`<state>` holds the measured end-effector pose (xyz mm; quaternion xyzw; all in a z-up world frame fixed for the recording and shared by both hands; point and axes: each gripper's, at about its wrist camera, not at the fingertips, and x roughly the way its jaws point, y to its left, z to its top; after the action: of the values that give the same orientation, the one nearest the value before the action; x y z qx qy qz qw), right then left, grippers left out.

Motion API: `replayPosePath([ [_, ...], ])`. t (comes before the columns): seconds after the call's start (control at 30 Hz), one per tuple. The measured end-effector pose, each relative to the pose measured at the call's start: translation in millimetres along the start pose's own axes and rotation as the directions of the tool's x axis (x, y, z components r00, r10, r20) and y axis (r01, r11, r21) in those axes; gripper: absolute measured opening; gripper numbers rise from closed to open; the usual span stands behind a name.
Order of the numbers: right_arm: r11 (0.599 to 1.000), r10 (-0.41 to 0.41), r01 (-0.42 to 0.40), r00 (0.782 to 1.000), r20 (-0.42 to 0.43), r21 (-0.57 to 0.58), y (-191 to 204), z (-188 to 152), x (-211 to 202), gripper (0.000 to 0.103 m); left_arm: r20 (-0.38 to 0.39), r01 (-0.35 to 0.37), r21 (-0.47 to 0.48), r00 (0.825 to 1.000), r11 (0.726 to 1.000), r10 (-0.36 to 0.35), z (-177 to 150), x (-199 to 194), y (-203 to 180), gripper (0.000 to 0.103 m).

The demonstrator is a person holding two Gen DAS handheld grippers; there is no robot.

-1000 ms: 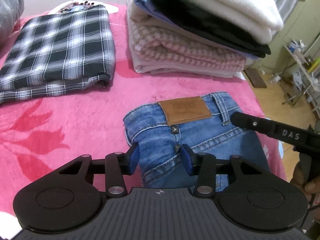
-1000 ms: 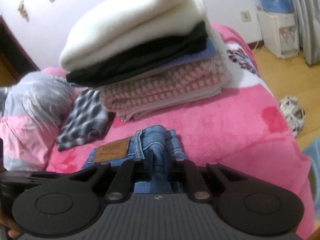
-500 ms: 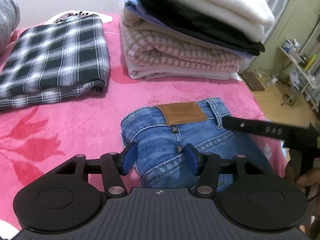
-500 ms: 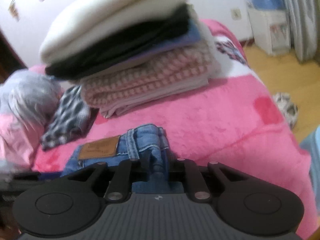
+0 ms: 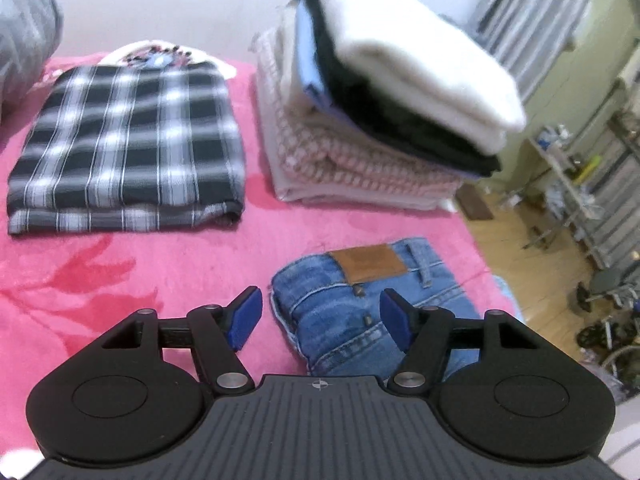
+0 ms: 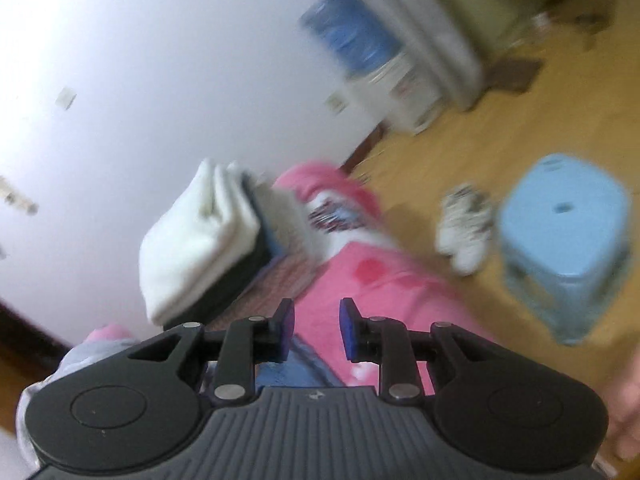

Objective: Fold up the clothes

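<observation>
**Spotter:** Left wrist view gives you the pink blanket [image 5: 132, 256] filling most of the frame, its near edge cut off behind your tool. On it, far right, stands the stack of folded clothes [image 5: 372, 120], blurred, so you can only tell a white layer on top, black and blue under it, pink check at the base. Far left lies the folded plaid shirt [image 5: 128, 148].

**Operator:** And the jeans?

**Spotter:** The folded jeans [image 5: 360, 300] lie on the blanket's near right corner, leather patch facing up. Their lower part is hidden behind your left gripper [image 5: 320, 316]. Its jaws are opening, the blue pads standing either side of the denim's left part without pressing it.

**Operator:** What about my other hand?

**Spotter:** Right wrist view is tilted and heavily smeared. You can make out the wall, the wooden floor, the same stack at the blanket's end, a light blue stool [image 6: 564, 248] and something white and patterned beside it, too blurred to name. Your right gripper [image 6: 317, 330] has its jaws opening with nothing between them. A strip of blue denim shows just below the pads, mostly hidden by the tool body.
</observation>
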<state>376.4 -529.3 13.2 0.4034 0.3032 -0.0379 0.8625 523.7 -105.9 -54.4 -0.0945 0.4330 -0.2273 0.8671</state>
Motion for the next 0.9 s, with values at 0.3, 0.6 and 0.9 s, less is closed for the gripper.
replayPosePath([
  [0.3,0.927,-0.359,0.348,0.931,0.062,0.142,33.2,-98.9,-192.4,0.026,-0.144,0.202,0.232,0.974,0.951,-0.172,-1.1,26.5,-47.9,0.065],
  [0.6,0.835,-0.549,0.539,0.83,-0.096,-0.116,63.1,-188.4,-215.5,0.026,-0.165,0.153,0.556,0.984,0.817,-0.072,-19.5,80.4,-80.0,0.065],
  [0.9,0.709,-0.593,0.392,0.782,-0.195,-0.587,28.1,-270.8,-65.3,0.024,-0.13,0.109,0.583,0.991,0.805,-0.04,-22.4,86.0,-77.7,0.063],
])
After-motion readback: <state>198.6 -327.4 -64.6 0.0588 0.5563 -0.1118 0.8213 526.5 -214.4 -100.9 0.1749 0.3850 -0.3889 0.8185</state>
